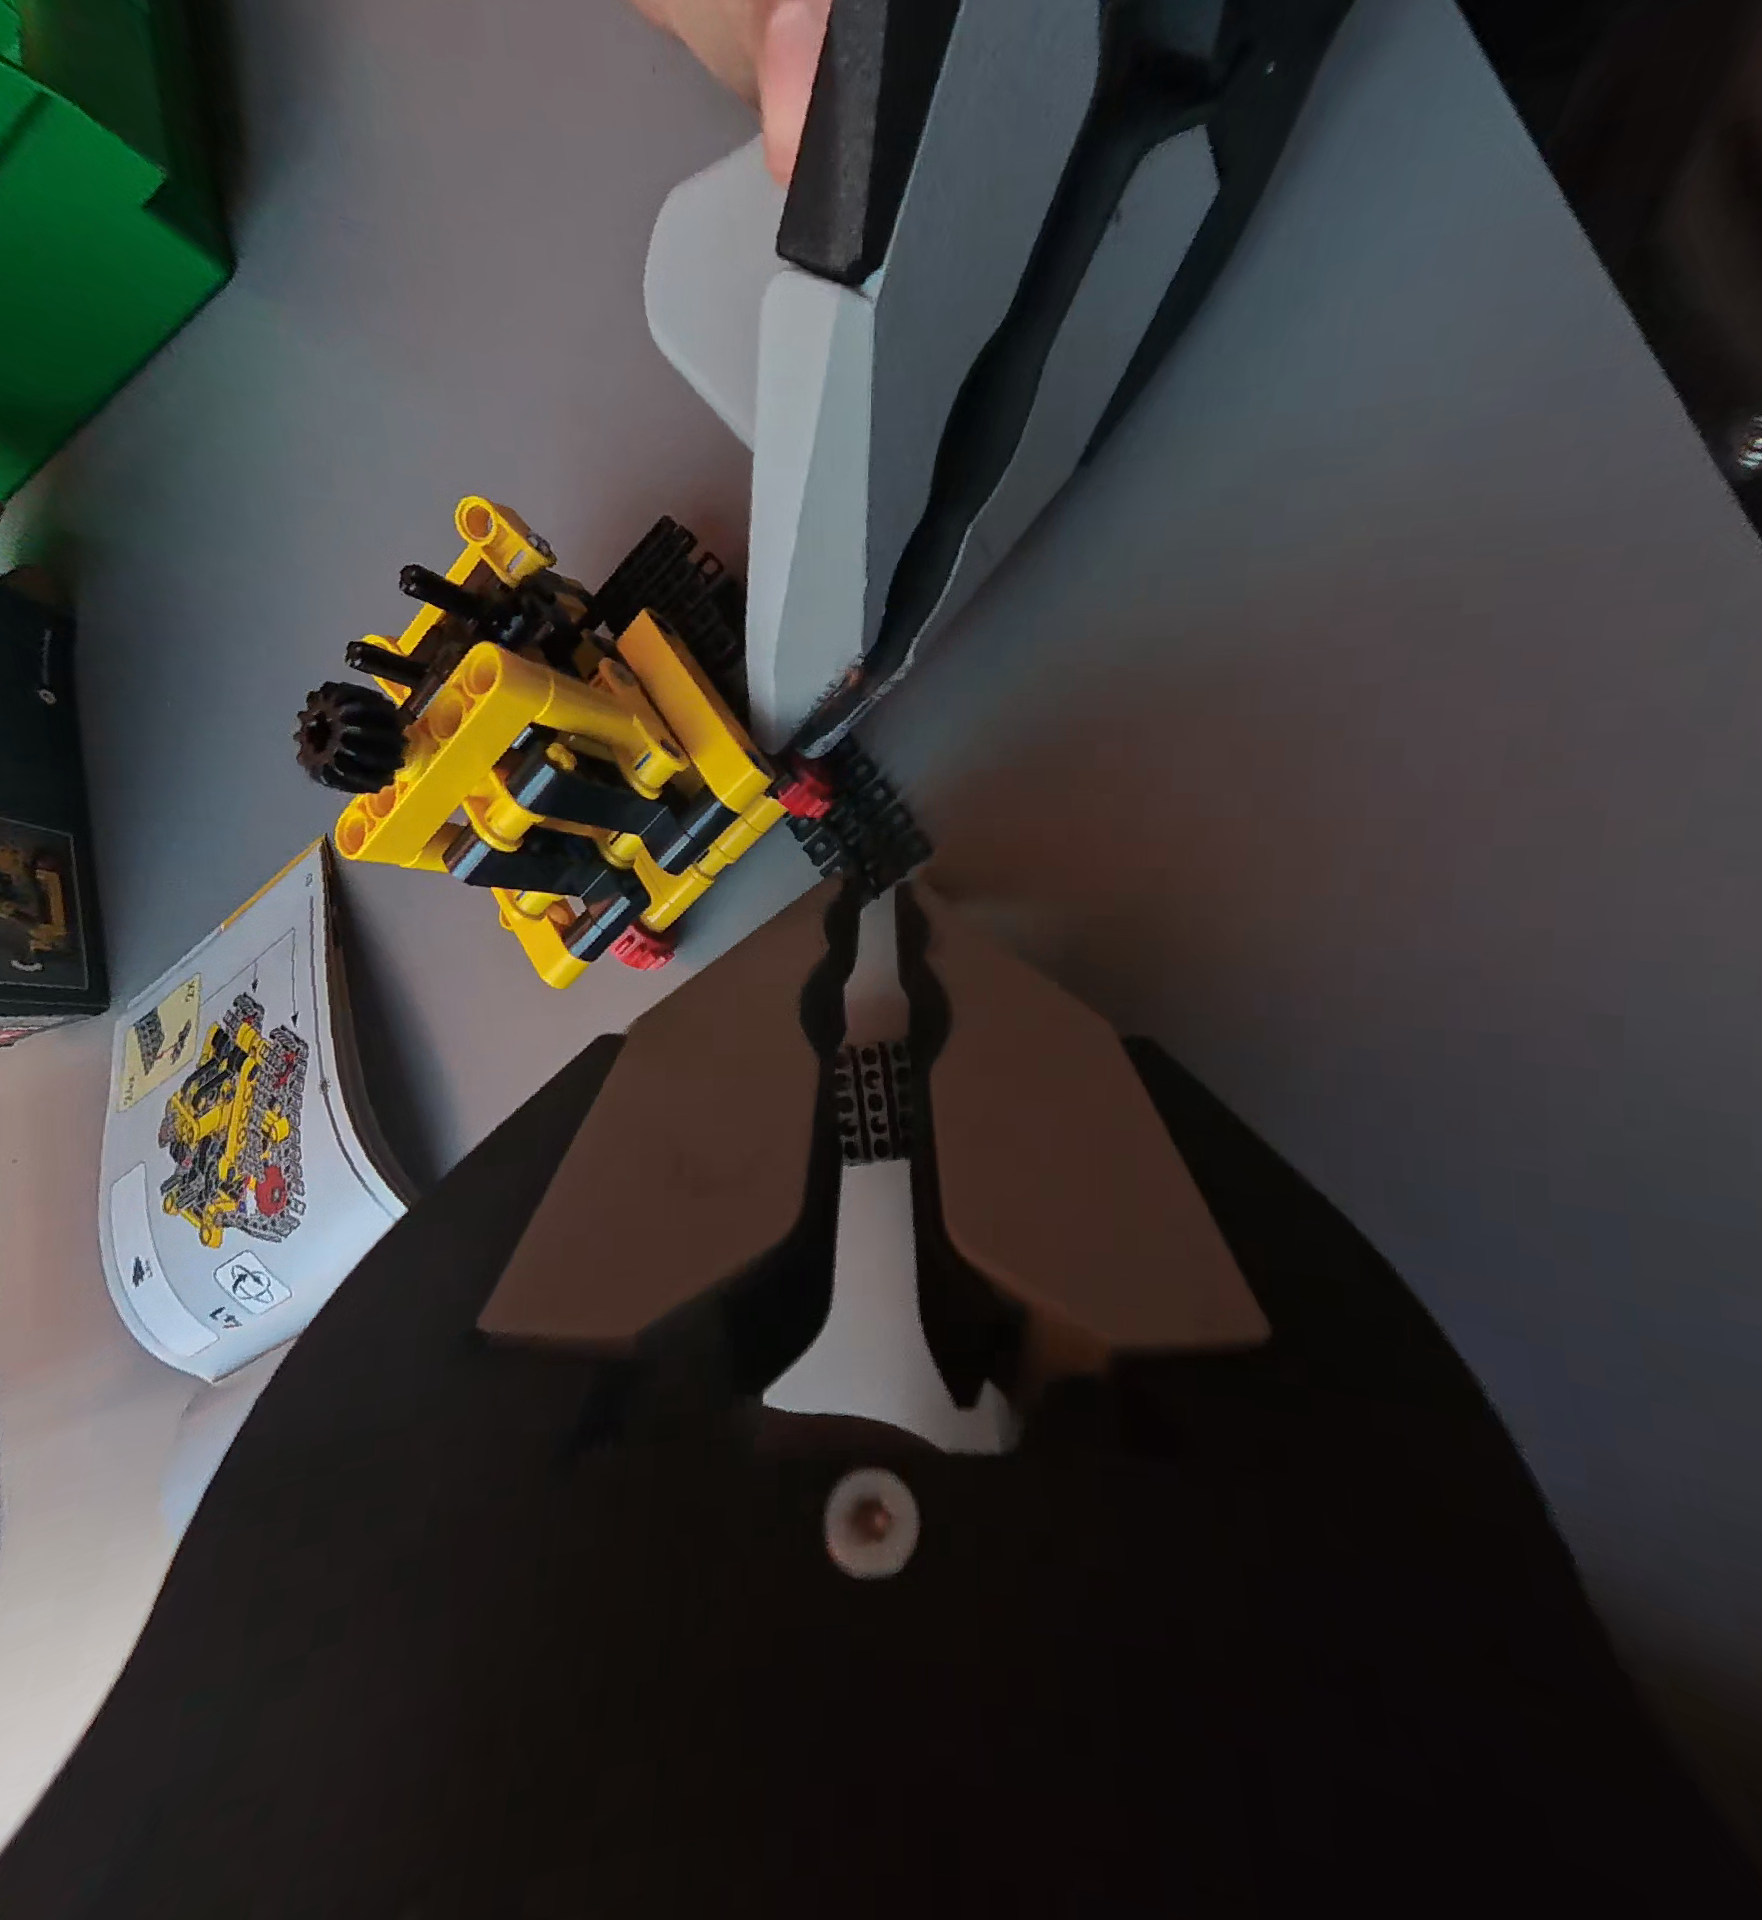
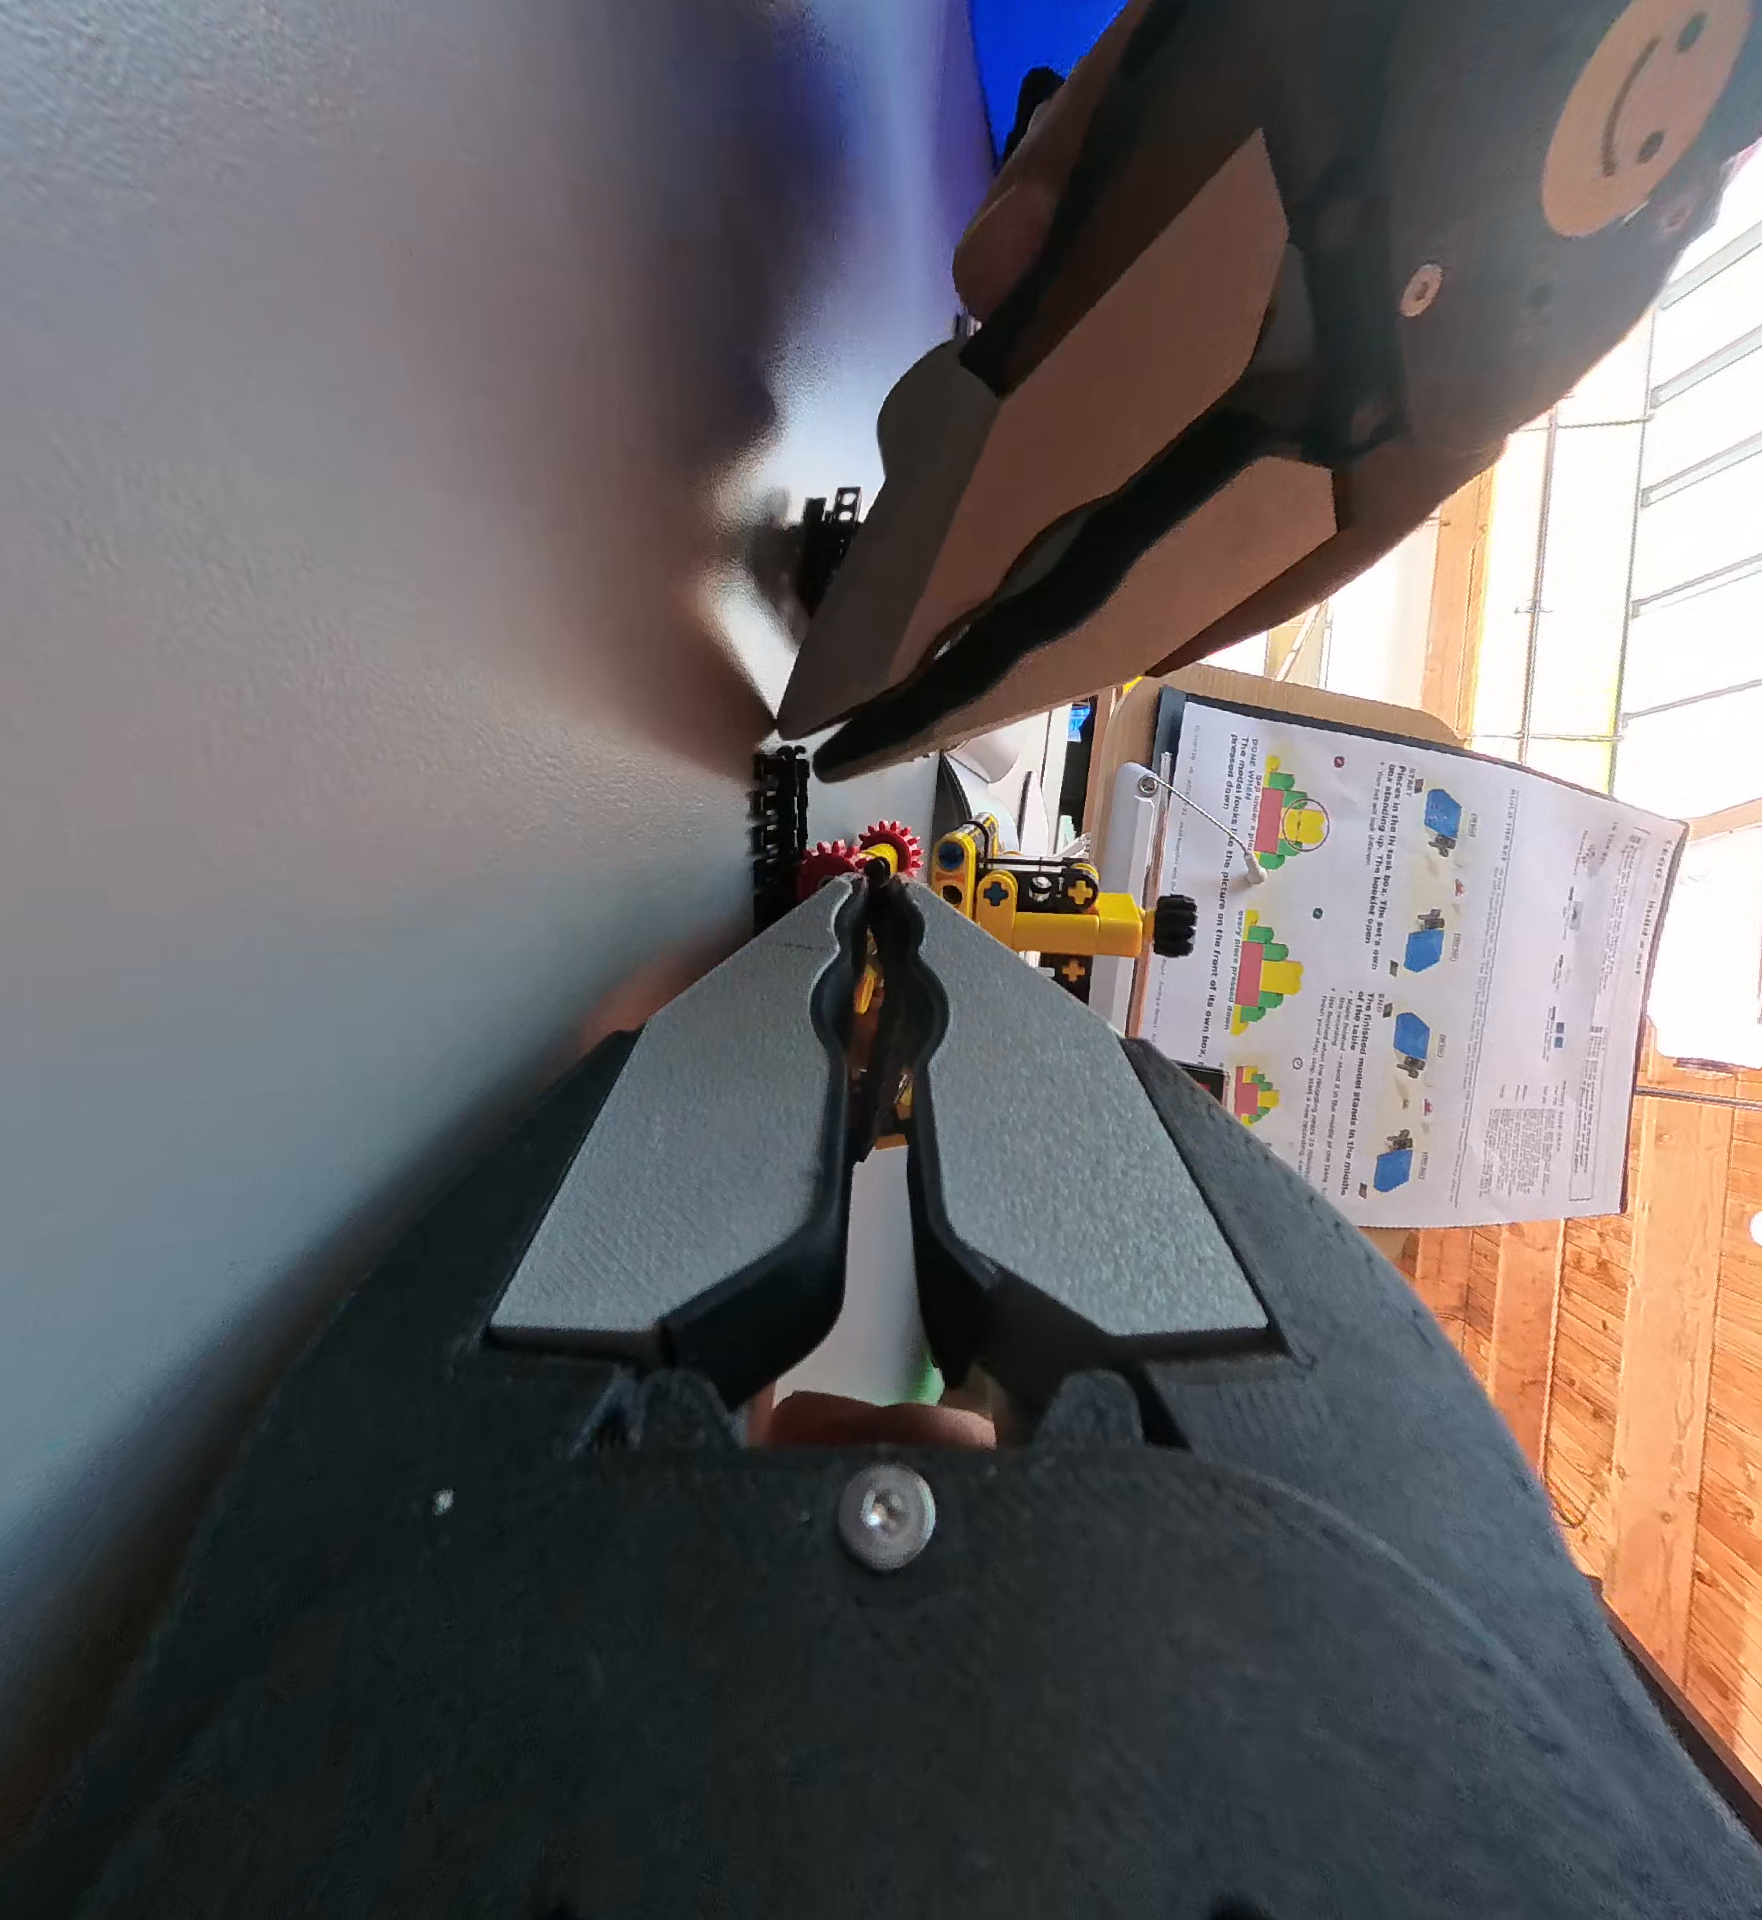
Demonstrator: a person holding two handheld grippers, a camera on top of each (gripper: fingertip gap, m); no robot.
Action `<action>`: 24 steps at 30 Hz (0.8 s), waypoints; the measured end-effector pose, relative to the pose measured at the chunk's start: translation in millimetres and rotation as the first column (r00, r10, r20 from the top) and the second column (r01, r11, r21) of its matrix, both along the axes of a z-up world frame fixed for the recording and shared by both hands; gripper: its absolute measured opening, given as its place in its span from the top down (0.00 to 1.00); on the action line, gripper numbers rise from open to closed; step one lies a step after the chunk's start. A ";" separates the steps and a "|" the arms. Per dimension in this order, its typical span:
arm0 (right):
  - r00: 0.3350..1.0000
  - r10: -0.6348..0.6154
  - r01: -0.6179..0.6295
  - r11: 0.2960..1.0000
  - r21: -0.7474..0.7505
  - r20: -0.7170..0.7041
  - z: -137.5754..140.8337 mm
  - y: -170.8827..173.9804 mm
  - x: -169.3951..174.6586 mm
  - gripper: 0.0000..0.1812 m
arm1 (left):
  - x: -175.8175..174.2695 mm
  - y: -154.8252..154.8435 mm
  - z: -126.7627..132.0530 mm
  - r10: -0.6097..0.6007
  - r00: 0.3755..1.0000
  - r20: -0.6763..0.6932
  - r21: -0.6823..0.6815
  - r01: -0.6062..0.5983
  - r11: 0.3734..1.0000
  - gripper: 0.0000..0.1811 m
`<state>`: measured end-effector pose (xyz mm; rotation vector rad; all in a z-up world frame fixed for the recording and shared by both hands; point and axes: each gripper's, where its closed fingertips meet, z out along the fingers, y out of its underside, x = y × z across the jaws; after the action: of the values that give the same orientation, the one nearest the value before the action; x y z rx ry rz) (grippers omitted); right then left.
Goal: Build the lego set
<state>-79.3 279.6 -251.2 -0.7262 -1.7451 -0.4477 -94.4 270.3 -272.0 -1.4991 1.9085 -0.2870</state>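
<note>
Two hand-held grippers meet at one end of a half-built yellow model (image 1: 555, 769) lying on a grey table (image 1: 1376, 935), where a black track chain (image 1: 861, 821) is being fitted by the red sprocket (image 1: 806, 788). The left gripper (image 1: 872, 904), tan-padded, is closed on the chain, links showing between its fingers; that grip looks meant to keep the loose chain taut and in line with the sprocket teeth. The right gripper (image 2: 872, 883), grey-padded, comes in from the opposite side with its jaws pinched nearly together on a thin dark part at the model's red-gear end, apparently steadying the build; exactly what it pinches cannot be told. In the right wrist view the left gripper's tip sits just beside the chain and the red gears (image 2: 861, 852), so the two tools crowd the same small spot and largely hide the joint from both cameras. An open instruction booklet (image 1: 222, 1122) lies just beside the model, a dark set box (image 1: 9, 810) lies near it, and a green box (image 1: 35, 229) stands farther off. A printed sheet (image 2: 1396, 977) is propped beyond the model. The model's black gear (image 1: 342, 732) juts at the far end, clear of the work.
</note>
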 end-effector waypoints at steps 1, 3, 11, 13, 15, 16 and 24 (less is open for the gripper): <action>1.000 0.001 -0.001 1.000 -0.003 -0.001 0.0 -0.1 0.0 1.00 | 0.0 0.5 -0.4 -0.004 1.000 0.002 -0.004 0.004 1.000 0.99; 1.000 0.003 -0.003 1.000 -0.008 -0.002 0.0 0.0 0.1 1.00 | 0.1 1.5 -0.8 -0.012 1.000 0.008 -0.013 0.012 1.000 1.00; 1.000 0.008 -0.008 1.000 -0.019 -0.002 -0.5 -0.5 -0.1 1.00 | -1.9 0.1 -1.5 -0.036 0.999 0.002 -0.041 0.036 0.998 1.00; 1.000 0.010 -0.010 1.000 -0.020 -0.001 -0.6 -1.0 -0.1 0.99 | -2.2 -1.0 -1.5 -0.033 0.999 0.005 -0.053 0.033 0.998 1.00; 1.000 0.012 -0.012 1.000 -0.022 0.000 -0.8 -1.4 -0.4 0.99 | -2.0 -0.8 -1.5 -0.026 1.000 0.011 -0.060 0.027 0.998 1.00; 1.000 0.012 -0.012 1.000 -0.022 0.000 -0.8 -1.5 -0.4 0.99 | -1.8 -0.7 -1.4 -0.026 1.000 0.013 -0.060 0.027 0.998 1.00; 0.999 0.033 -0.033 0.999 -0.029 0.003 -1.4 -6.7 -1.2 0.99 | -3.1 -2.5 4.3 -0.026 0.998 0.052 -0.076 0.030 0.997 1.00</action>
<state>-80.5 272.9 -252.6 -0.7166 -1.7672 -0.4022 -97.5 267.8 -267.7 -1.5011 1.8982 -0.4114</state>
